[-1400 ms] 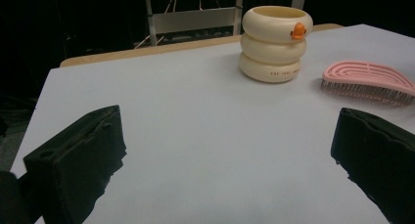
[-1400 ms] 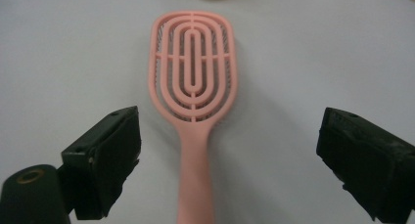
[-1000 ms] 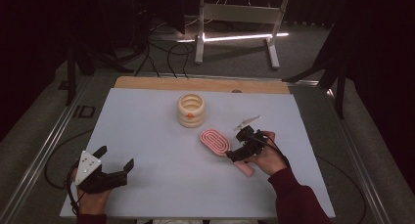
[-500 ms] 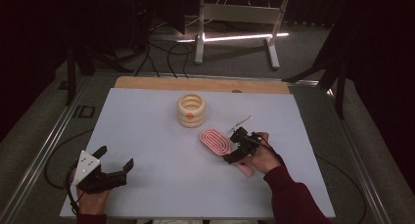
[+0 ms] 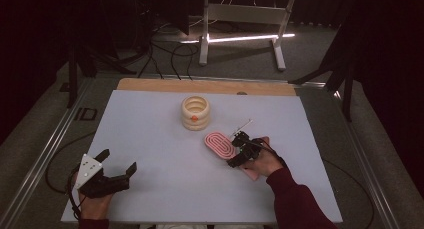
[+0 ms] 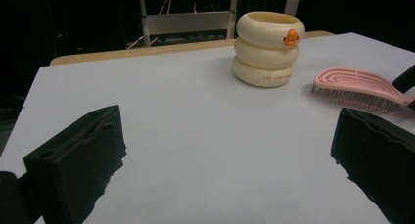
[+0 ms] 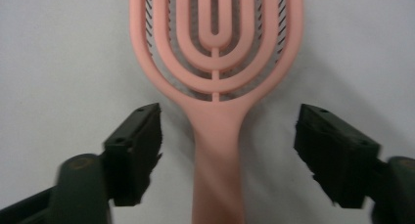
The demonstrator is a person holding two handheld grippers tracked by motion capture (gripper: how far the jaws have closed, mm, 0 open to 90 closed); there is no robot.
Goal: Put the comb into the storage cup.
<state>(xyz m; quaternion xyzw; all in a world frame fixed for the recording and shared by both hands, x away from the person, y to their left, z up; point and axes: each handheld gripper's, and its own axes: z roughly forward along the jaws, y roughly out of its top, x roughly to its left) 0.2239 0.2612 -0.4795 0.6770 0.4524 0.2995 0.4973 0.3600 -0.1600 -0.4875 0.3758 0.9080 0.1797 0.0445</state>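
Counter (image 5: pixel 150 139): pale sheet over a wooden top, a strip of bare wood showing along the far edge.
Hairbrush (image 5: pixel 219 144): pink, vented back up, bristles down on the counter, right of centre; head points up-left in the high view, handle runs toward the right hand (image 5: pixel 262 161).
Right gripper (image 7: pixel 227 150): released, jaws spread wide to either side of the hairbrush handle (one jaw on each side, neither touching it as seen in the right gripper view); it sits low over the neck where head meets handle.
Left gripper (image 6: pixel 227 155): released, jaws wide apart, nothing between them; held at the near left of the counter, well apart from the hairbrush.
Ring holder (image 5: pixel 195 112): cream, three stacked rings, small orange mark on its side; stands upright near the far middle, just beyond the hairbrush head, not touching it.
Sleeve (image 5: pixel 295 199): dark red, on the right forearm.
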